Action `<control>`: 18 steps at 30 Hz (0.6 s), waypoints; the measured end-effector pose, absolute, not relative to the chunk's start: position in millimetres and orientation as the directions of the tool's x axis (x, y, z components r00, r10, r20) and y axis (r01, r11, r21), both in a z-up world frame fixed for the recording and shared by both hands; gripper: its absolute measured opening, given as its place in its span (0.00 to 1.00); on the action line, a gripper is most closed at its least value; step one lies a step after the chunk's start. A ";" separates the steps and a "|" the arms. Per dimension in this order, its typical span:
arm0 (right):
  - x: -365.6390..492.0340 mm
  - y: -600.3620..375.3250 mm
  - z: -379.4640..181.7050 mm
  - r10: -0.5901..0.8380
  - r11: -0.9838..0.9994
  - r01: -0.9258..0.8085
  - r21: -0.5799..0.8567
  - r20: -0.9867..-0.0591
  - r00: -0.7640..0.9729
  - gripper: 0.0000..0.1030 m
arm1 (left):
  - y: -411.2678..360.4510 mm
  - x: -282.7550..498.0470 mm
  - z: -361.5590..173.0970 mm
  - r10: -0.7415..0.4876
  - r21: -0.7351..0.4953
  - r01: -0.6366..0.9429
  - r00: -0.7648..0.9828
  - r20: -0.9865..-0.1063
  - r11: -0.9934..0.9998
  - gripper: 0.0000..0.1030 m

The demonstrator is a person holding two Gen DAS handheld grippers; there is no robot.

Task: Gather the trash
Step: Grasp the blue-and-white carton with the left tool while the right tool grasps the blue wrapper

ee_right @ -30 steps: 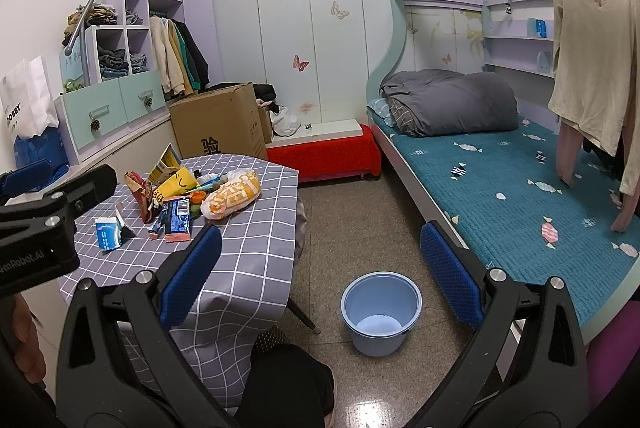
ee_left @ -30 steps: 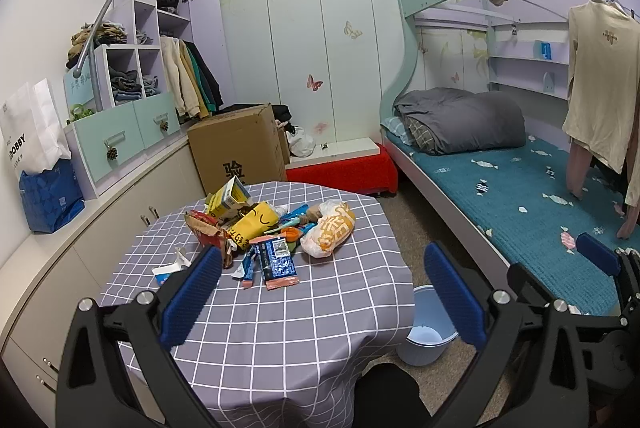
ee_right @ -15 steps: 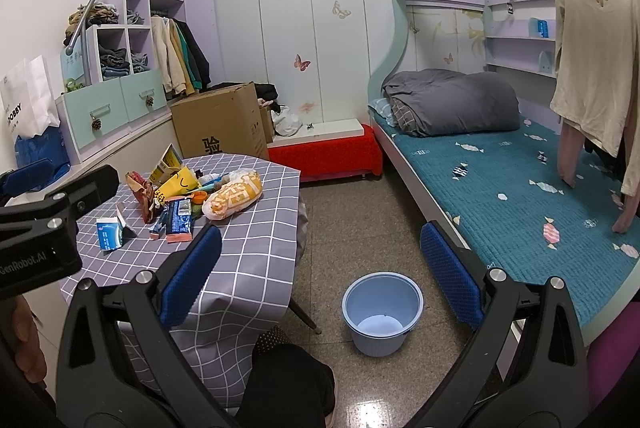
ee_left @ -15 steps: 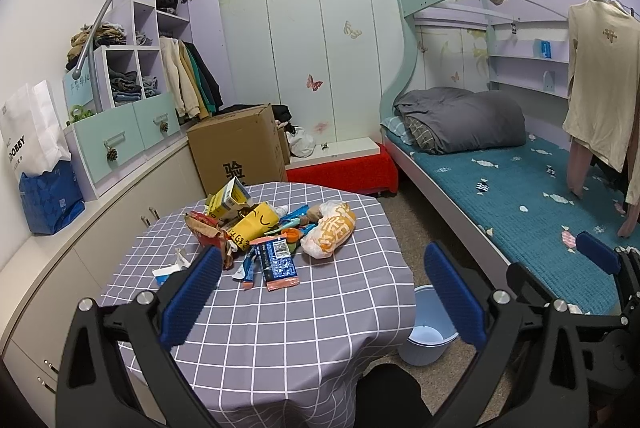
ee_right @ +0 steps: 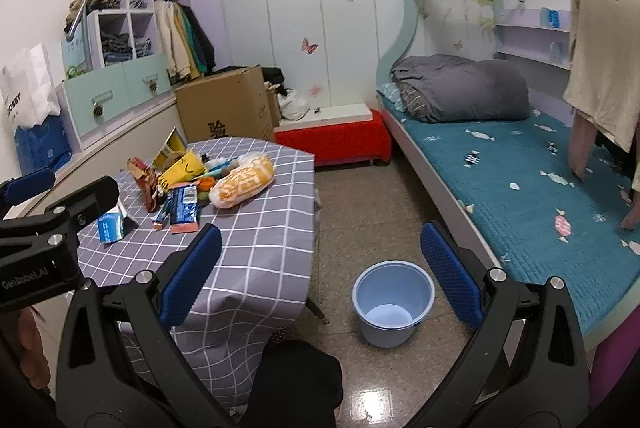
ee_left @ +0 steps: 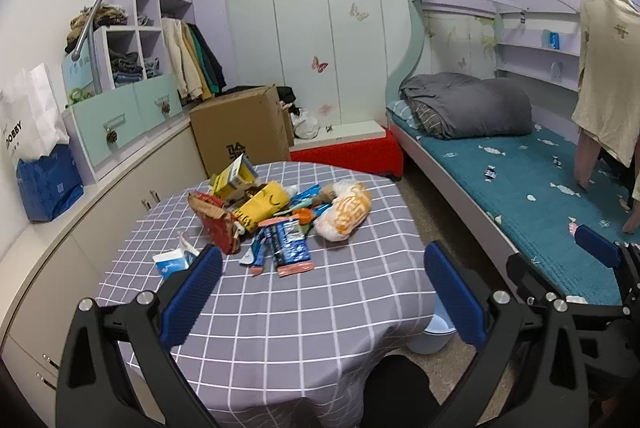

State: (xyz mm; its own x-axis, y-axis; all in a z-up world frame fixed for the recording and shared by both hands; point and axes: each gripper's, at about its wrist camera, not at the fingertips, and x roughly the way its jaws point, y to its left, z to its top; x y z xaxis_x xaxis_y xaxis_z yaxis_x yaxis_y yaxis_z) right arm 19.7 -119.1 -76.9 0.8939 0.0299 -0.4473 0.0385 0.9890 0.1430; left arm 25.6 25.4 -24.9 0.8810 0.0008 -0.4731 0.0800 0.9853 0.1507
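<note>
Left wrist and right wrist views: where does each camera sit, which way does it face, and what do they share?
Left wrist: sits on the left gripper, facing the trash pile on the checked table; its open blue fingers and a dark knee show.
Right wrist: sits on the right gripper, facing the floor and blue bucket beside the bed; its open fingers and a knee show.
Shared: table, trash pile, bucket, cardboard box; each sees the other gripper at its edge.

The table at frame centre is carrying the wrappers; the floor is bearing the bucket at lower centre.
</note>
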 end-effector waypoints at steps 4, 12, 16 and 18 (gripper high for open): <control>39.3 -103.8 -85.2 0.061 0.990 0.007 0.138 -0.486 0.872 0.94 | 51.7 39.7 -36.5 0.021 0.137 0.055 0.863 -0.504 0.989 0.96; 91.2 -57.7 -114.3 0.160 0.984 -0.083 0.158 -0.574 0.803 0.94 | 160.2 89.9 -77.1 0.119 0.049 -0.115 0.764 -0.635 0.992 0.96; 116.3 -31.6 -126.7 0.186 0.981 -0.108 0.162 -0.607 0.773 0.94 | 205.6 110.6 -95.0 0.127 -0.006 -0.178 0.724 -0.678 0.984 0.96; 128.5 -19.7 -130.7 0.193 0.980 -0.121 0.158 -0.618 0.762 0.94 | 220.1 118.5 -102.7 0.121 -0.025 -0.191 0.713 -0.690 0.981 0.96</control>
State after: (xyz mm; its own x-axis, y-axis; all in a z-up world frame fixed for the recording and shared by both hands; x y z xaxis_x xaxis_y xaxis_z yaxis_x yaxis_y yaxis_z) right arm 128.5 -19.7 -130.7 0.7621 0.1934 -0.6179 -0.1206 0.9801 0.1579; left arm 118.5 220.1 -102.7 0.7133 0.1213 -0.6902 -0.1911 0.9813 -0.0250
